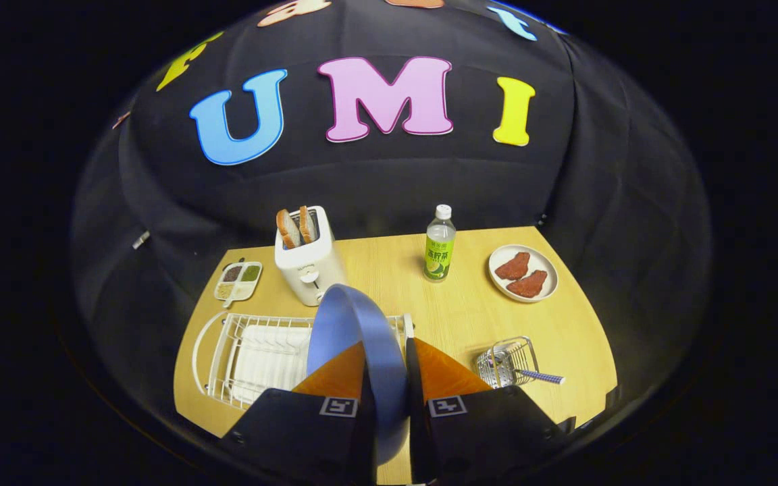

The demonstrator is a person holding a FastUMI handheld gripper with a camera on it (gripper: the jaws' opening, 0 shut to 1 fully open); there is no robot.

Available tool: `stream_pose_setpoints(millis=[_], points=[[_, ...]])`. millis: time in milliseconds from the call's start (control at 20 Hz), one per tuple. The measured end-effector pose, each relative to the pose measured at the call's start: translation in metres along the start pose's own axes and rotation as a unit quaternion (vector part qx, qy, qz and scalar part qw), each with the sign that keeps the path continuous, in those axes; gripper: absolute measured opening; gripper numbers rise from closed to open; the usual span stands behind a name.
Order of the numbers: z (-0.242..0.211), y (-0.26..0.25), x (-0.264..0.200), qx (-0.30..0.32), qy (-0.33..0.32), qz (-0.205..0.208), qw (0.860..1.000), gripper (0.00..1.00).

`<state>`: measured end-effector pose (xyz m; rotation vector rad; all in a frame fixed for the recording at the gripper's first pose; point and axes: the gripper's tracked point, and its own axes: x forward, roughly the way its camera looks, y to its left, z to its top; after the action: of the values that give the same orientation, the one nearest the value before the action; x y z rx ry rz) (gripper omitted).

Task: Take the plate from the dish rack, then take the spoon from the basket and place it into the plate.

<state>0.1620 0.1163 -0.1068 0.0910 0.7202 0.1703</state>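
Dish rack (227,351): a white wire rack is seen on the table, just ahead of the fingers and to their left; a white ribbed drain tray (271,358) is seated inside it.
Plate (355,337): a blue plate is held edge-on and upright between the two fingers, its rim rising ahead of them, above the rack's right end and in front of the toaster.
Basket (505,361): a small wire basket is set on the table just ahead of the right finger and to its right.
Spoon (539,376): a handle with a chequered pattern is seen projecting from the basket toward the right; the bowl end cannot be made out.
Toaster (308,260): a white toaster is placed beyond the rack; two bread slices (296,226) are standing in its slots.
Condiment tray (238,281): a four-section tray is noted left of the toaster, each section filled with a different coloured content.
Far plate (523,273): a pale plate well beyond the right finger is loaded with two reddish-brown pieces.
Bottle (439,244): an upright capped bottle with a green label is set beyond the fingers, between toaster and far plate.
Gripper (389,405): it is raised above the near table edge and angled down; both fingers are clamped against the blue plate's faces.
Table (443,317): a light wood surface is recorded under all items.
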Motion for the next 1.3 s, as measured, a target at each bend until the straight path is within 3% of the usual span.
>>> stream_pose_setpoints(millis=[350, 650, 850, 1000, 1300], points=[[-0.062, -0.066, -0.063, 0.043, 0.031, 0.097, 0.994, 0.23], [-0.138, -0.139, -0.065, 0.085, 0.091, 0.150, 0.981, 0.23], [-0.182, -0.170, -0.033, 0.096, 0.112, 0.200, 0.969, 0.23], [-0.221, -0.191, 0.002, 0.091, 0.157, 0.205, 0.962, 0.24], [-0.230, -0.201, 0.043, 0.099, 0.161, 0.232, 0.954, 0.24]])
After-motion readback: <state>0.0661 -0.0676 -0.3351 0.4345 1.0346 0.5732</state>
